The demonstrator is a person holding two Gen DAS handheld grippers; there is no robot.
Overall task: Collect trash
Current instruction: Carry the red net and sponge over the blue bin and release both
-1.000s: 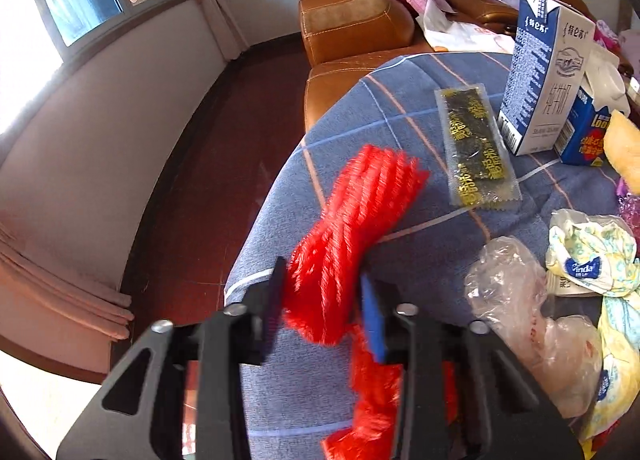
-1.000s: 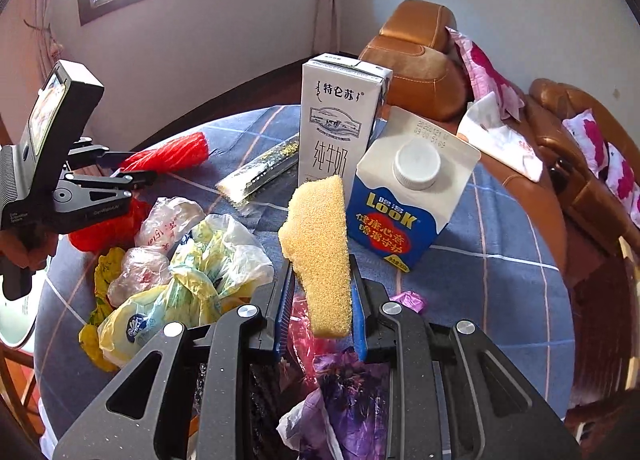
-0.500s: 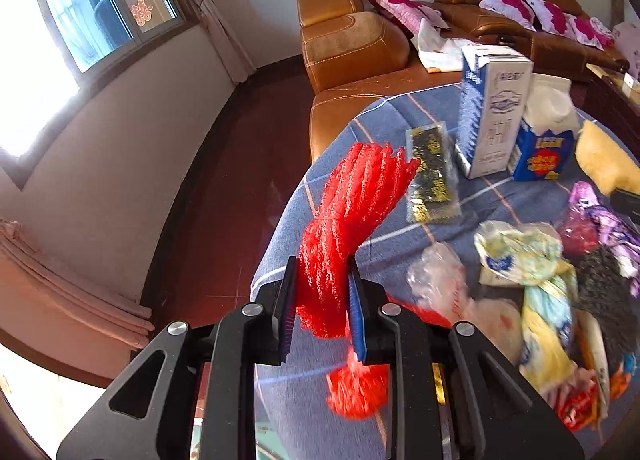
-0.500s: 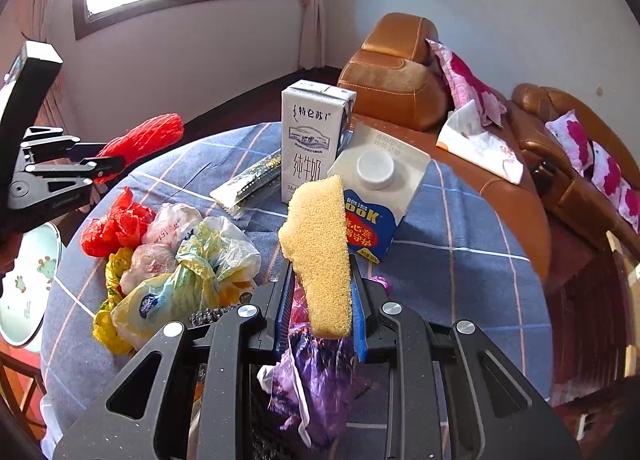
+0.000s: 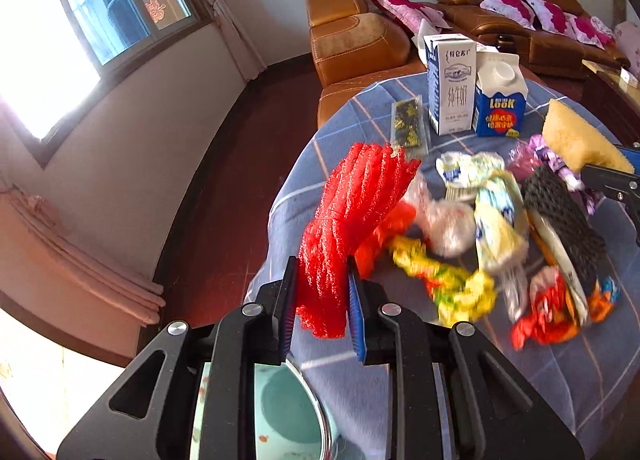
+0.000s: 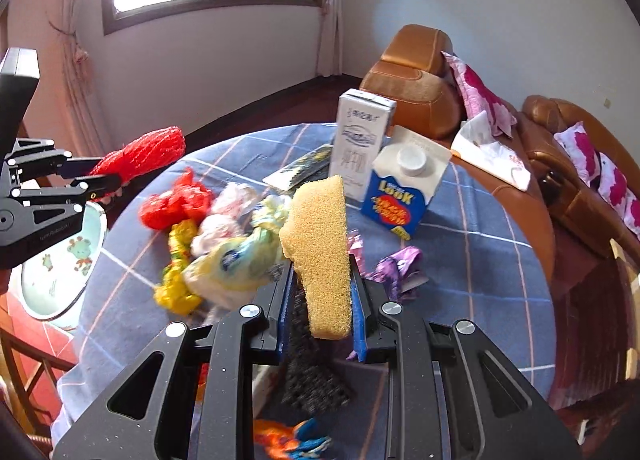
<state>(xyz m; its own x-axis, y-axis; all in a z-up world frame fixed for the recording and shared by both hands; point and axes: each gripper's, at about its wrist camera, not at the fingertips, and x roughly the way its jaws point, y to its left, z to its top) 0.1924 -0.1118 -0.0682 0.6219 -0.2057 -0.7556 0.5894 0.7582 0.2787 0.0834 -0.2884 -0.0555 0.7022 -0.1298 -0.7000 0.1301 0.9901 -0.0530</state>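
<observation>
My left gripper (image 5: 320,296) is shut on a red foam fruit net (image 5: 352,215), lifted above the table's left edge; the same red net (image 6: 140,153) shows at the left of the right wrist view. My right gripper (image 6: 320,292) is shut on a yellow sponge piece (image 6: 320,244), held upright over the trash heap; that sponge (image 5: 576,139) appears at the right edge of the left wrist view. On the blue checked tablecloth (image 5: 560,372) lie crumpled plastic bags (image 5: 492,215), a red wrapper (image 6: 176,203), a yellow wrapper (image 5: 444,280), a black foam net (image 5: 560,215) and purple foil (image 6: 396,268).
A tall white milk carton (image 5: 450,83) and a blue juice carton (image 5: 500,99) stand at the table's far side, with a dark snack packet (image 5: 408,125) beside them. A pale green basin (image 6: 56,260) sits below the left table edge. Brown leather sofas (image 5: 352,43) stand behind.
Both grippers have risen and drawn back from the table with their pieces. The red net came off the cloth, and more of the trash heap and the basin shows.
</observation>
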